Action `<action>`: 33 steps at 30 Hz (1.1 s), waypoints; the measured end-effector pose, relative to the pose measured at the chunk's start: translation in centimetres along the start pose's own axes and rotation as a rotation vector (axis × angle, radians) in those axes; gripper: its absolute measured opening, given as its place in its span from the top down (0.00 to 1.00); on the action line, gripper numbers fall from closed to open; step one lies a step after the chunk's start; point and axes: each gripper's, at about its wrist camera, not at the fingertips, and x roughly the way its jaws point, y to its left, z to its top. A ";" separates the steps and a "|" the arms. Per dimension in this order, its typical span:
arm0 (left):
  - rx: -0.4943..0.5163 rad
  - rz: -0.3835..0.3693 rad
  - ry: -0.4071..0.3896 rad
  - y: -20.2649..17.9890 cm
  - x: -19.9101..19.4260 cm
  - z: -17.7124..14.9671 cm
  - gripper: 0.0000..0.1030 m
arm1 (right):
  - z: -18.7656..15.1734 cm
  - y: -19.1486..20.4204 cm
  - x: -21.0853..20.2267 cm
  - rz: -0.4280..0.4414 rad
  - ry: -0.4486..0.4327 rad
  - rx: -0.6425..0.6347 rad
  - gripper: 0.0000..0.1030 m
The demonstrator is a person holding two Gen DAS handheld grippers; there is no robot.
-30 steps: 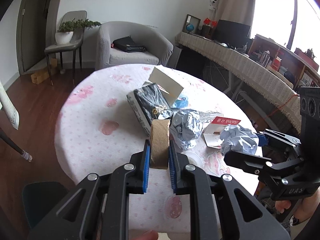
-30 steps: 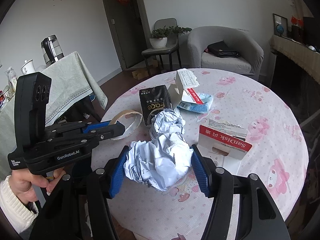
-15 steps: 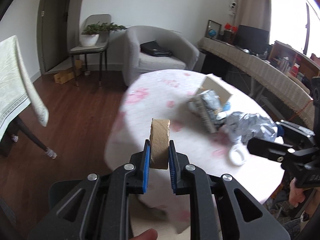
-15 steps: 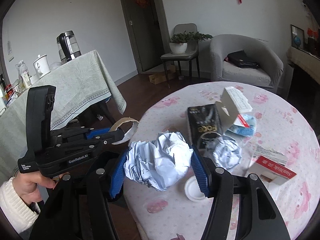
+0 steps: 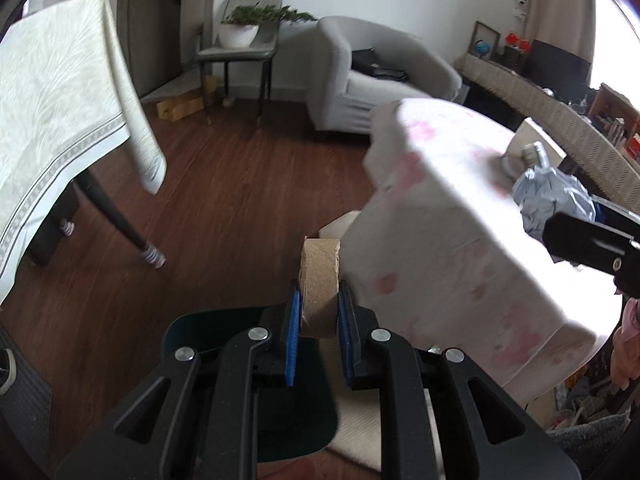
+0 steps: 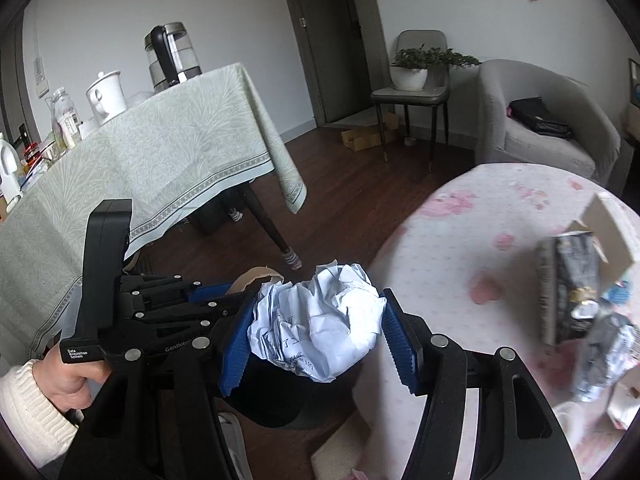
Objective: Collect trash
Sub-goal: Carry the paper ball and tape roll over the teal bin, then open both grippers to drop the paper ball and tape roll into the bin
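Note:
My left gripper [image 5: 319, 296] is shut on a brown cardboard tape ring [image 5: 320, 268], held upright beyond the round table's edge and above a dark bin [image 5: 224, 344] on the floor. My right gripper [image 6: 316, 308] is shut on a crumpled white paper ball [image 6: 320, 324], also over the dark bin [image 6: 276, 404]. In the right wrist view the left gripper [image 6: 224, 292] sits just to the left with the ring [image 6: 258, 274] poking out. A black box [image 6: 568, 280] and a grey crumpled wrapper [image 6: 604, 352] lie on the pink-print table [image 6: 452, 240].
A table with a pale green cloth [image 6: 160, 152] carrying a kettle [image 6: 172, 54] stands at left, its dark leg [image 5: 116, 216] near the bin. A chair with a plant [image 5: 244, 32] and a grey armchair [image 5: 372, 80] stand behind. Wood floor [image 5: 240, 184] lies between.
Both grippers have swung left off the tabletop and out past its edge, the left one dipping lower over the bin. The table litter has slid to the right. Both grips are unchanged.

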 end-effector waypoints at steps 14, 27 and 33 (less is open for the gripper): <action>-0.052 0.056 0.189 7.2 3.6 -5.2 0.82 | -0.3 5.7 8.8 0.052 0.134 -0.043 0.41; -0.112 0.051 0.243 11.1 3.9 -7.8 0.24 | -2.0 7.6 15.4 0.058 0.255 -0.021 0.41; -0.126 0.061 0.215 12.2 2.7 -7.4 0.27 | -2.9 7.6 17.5 0.041 0.298 -0.010 0.41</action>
